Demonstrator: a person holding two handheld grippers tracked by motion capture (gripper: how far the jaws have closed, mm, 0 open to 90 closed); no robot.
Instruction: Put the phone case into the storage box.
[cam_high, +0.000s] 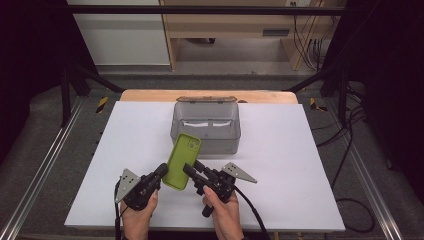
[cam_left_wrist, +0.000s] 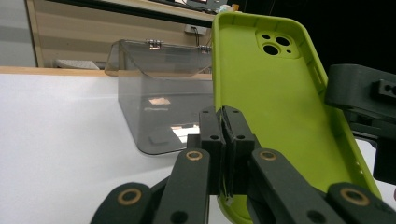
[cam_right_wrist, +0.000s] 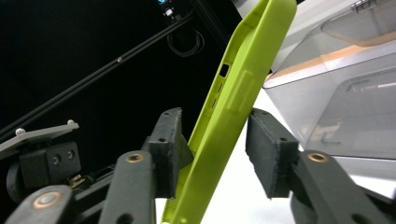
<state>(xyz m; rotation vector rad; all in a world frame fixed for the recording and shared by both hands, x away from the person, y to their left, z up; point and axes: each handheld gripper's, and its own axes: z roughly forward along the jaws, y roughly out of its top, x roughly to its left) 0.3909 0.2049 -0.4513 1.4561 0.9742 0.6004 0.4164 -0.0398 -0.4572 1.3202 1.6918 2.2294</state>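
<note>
Left tongs (cam_left_wrist: 224, 140) pinch the bottom edge of the green phone case (cam_left_wrist: 275, 107). Right tongs (cam_right_wrist: 215, 154) straddle its side, jaws parted, above the desk (cam_high: 125, 140) near the clear box (cam_high: 206, 127).

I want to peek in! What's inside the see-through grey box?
Through the clear wall of the grey box you can see something flat and white on its floor. The green phone case covers its lower front corner, so that bit stays hidden.
</note>
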